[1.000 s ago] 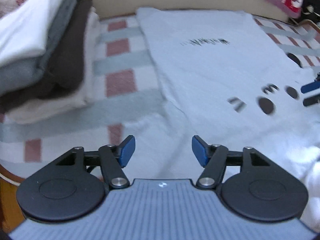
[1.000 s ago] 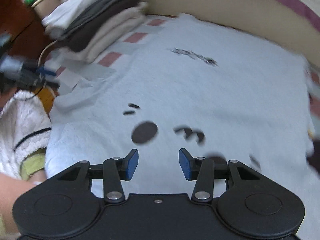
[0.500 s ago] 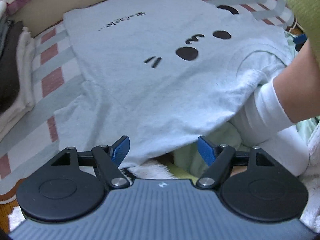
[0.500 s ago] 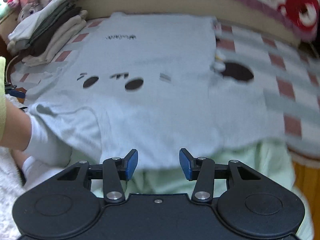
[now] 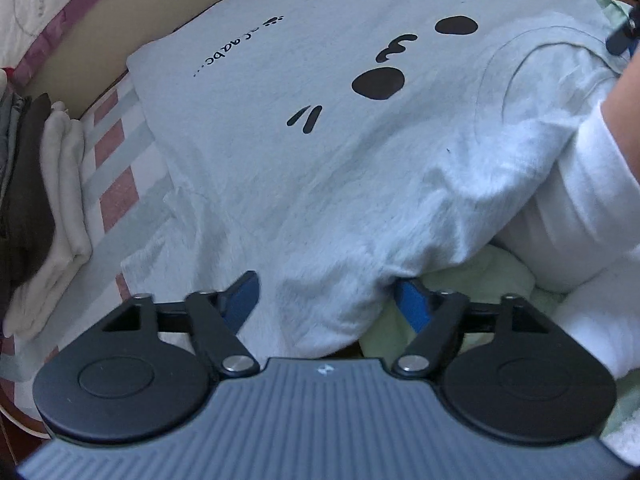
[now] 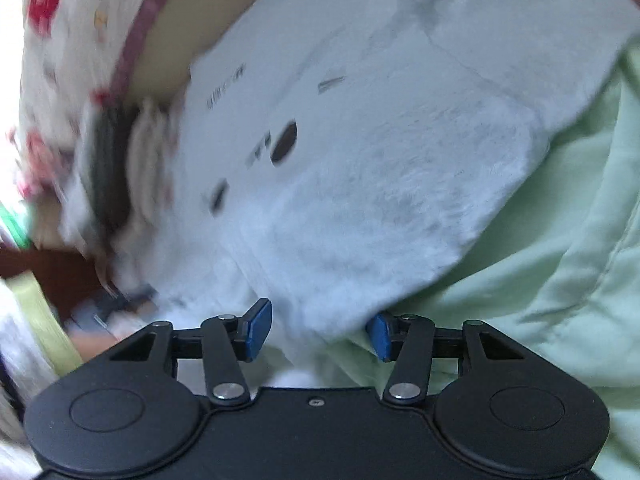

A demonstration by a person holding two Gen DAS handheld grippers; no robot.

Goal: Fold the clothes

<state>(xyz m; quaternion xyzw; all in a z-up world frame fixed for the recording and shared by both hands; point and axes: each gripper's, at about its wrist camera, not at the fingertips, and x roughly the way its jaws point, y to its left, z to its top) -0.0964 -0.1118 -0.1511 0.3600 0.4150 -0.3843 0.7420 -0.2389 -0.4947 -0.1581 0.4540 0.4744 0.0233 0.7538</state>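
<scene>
Both grippers, left (image 5: 326, 300) and right (image 6: 318, 330), are hanging wide open, the grey tee's (image 5: 340, 160) near shoulder edges lying right between their jaws.

Two black hand-held grippers with blue finger pads

The left hand-held gripper (image 5: 326, 300) has a ribbed grey-blue body bearing a small white mark, two round black side discs, angled black link arms with silver rivets and blue pads (image 5: 412, 300). The right hand-held gripper (image 6: 318, 330) has a smooth black body with one small centre screw, the same discs, links, rivets and blue pads (image 6: 258, 328). The person wears a white sleeve (image 5: 572, 208).
</scene>
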